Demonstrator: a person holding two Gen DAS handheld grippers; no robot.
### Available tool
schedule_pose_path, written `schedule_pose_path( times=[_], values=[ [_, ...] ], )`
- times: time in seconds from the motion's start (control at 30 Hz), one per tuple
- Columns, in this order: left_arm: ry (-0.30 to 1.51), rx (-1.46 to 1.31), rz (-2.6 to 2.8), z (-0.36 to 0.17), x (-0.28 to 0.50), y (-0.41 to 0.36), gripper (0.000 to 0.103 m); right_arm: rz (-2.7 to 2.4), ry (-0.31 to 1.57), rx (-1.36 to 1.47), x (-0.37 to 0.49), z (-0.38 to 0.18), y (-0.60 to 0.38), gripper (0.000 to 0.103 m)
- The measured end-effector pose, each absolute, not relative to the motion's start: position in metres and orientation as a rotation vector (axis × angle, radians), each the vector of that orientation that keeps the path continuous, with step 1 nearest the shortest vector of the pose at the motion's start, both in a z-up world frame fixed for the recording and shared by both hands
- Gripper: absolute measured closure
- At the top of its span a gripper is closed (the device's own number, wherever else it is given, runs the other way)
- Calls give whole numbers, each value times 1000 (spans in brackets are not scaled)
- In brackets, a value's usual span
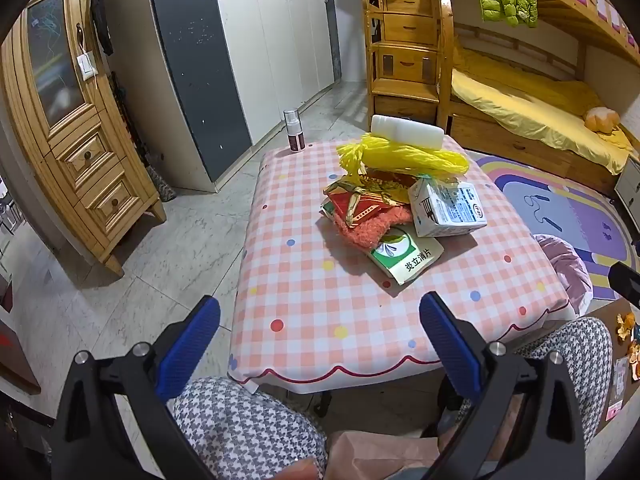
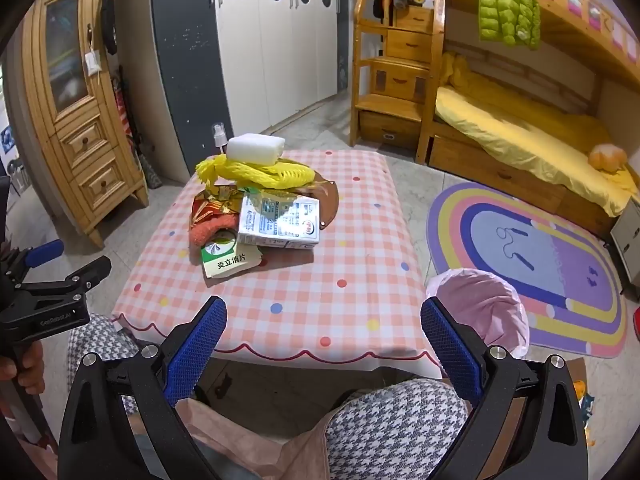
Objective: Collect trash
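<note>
Looking at the trash first, we see one pile near the middle of the checked tablecloth (image 1: 312, 312), ahead of both grippers and well apart from them. Nearest to us lies one green and white medicine box (image 1: 406, 256), its long axis pointing diagonally toward the left gripper (image 1: 320, 344). On its far side rests one white milk carton (image 1: 448, 210), lying on its side, with its long axis across our view. Touching these are one orange fuzzy cloth (image 1: 368, 228), one red and gold wrapper (image 1: 356, 200), one yellow plastic net (image 1: 400, 158) and, at the far end, one white bottle (image 1: 406, 130) lying down. One small spray bottle (image 1: 294, 130) stands apart at the far left corner.

Both grippers are spread wide and hold nothing. We judge the right gripper (image 2: 324, 344) better placed for the carton, and the left one for the medicine box. One bin with a pink bag (image 2: 478, 312) stands just beside the table, on the right gripper's side.
</note>
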State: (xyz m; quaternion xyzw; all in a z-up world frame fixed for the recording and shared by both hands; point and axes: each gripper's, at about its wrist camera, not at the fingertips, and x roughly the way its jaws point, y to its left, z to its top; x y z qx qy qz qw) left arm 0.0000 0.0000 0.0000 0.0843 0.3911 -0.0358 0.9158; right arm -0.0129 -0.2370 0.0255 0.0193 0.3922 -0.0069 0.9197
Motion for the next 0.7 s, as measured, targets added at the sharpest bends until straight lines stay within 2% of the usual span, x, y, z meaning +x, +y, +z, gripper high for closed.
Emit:
schedule_pose_path(
  times=[0.7],
  values=[
    [809, 174, -74, -2, 0, 4, 6, -10, 810, 49, -13, 24, -237, 7]
  ],
)
